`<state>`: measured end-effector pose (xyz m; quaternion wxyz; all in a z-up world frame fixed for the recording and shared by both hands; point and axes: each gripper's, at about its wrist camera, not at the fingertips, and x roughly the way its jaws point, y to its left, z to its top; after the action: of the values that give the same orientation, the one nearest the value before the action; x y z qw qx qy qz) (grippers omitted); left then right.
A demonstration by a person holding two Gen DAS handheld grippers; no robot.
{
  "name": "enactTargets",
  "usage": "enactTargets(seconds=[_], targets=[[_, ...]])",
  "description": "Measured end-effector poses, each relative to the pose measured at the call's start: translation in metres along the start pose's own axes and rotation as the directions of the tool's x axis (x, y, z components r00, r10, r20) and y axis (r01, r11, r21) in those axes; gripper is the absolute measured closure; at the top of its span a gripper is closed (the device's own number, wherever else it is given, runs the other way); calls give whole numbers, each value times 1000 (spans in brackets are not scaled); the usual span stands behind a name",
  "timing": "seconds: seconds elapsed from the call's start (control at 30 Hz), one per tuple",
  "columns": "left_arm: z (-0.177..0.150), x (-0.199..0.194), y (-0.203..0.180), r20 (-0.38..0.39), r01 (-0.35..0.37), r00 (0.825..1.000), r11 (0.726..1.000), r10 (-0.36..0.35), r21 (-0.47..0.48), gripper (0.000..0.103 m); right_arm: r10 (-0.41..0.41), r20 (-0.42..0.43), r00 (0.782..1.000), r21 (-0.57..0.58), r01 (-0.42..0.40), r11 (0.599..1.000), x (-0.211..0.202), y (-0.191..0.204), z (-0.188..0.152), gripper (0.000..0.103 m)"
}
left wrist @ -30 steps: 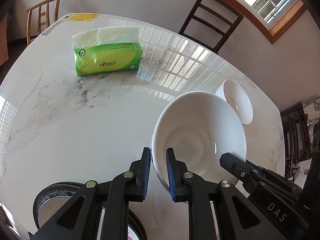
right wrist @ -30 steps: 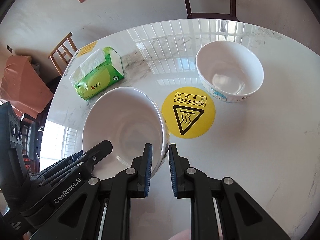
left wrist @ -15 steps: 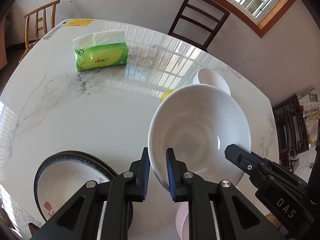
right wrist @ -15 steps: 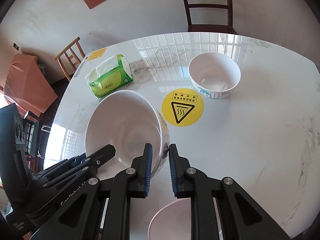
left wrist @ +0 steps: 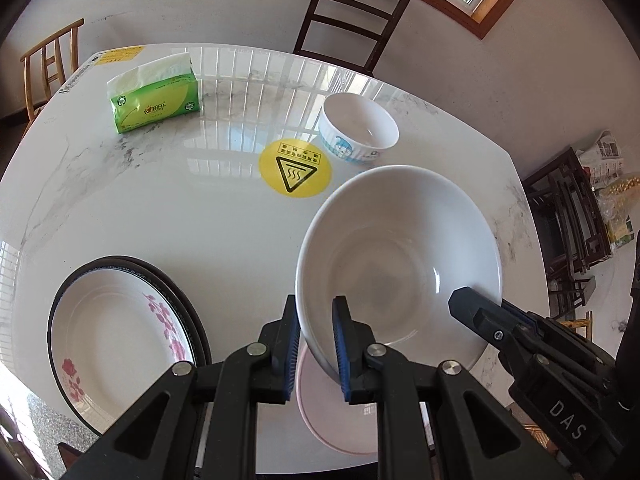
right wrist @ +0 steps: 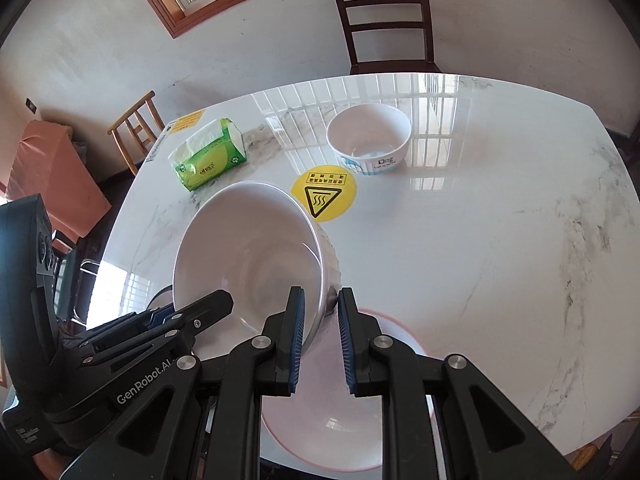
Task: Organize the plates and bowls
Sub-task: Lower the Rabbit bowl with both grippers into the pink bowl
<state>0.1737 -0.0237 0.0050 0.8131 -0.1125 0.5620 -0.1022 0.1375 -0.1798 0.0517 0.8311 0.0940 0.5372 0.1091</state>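
A large white bowl [left wrist: 396,256] hangs in the air between both grippers. My left gripper [left wrist: 316,344] is shut on its near-left rim. My right gripper [right wrist: 320,332] is shut on its opposite rim; the bowl also shows in the right wrist view [right wrist: 248,256]. A pink-rimmed bowl [right wrist: 360,420] sits on the table right below it, also seen in the left wrist view [left wrist: 336,416]. A small white bowl with a blue print [left wrist: 358,128] stands farther back. A stack of floral plates [left wrist: 116,336] lies at the near left.
A green tissue pack [left wrist: 154,96] lies at the far left of the marble table [left wrist: 168,216]. A round yellow heat-warning sticker [left wrist: 295,168] is on the table's middle. A dark chair [left wrist: 350,12] stands behind the far edge, a wooden chair [left wrist: 48,64] at the left.
Both grippers have lifted the large white bowl and carried it back toward the near edge. The pink-rimmed bowl and the plates have come into view below.
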Motion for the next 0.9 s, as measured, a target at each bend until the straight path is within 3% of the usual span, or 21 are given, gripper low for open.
enactTargets(seconds=[0.53,0.9], targets=[[-54,30,-26,-40,-47,998,999,48,15,87,3,-60,998,93,3,996,16,-51,-65,86],[-60,49,-26,-57,-91,994,996,92,19,87,8,-112,994,116,5,993,36,-57,-79,85]])
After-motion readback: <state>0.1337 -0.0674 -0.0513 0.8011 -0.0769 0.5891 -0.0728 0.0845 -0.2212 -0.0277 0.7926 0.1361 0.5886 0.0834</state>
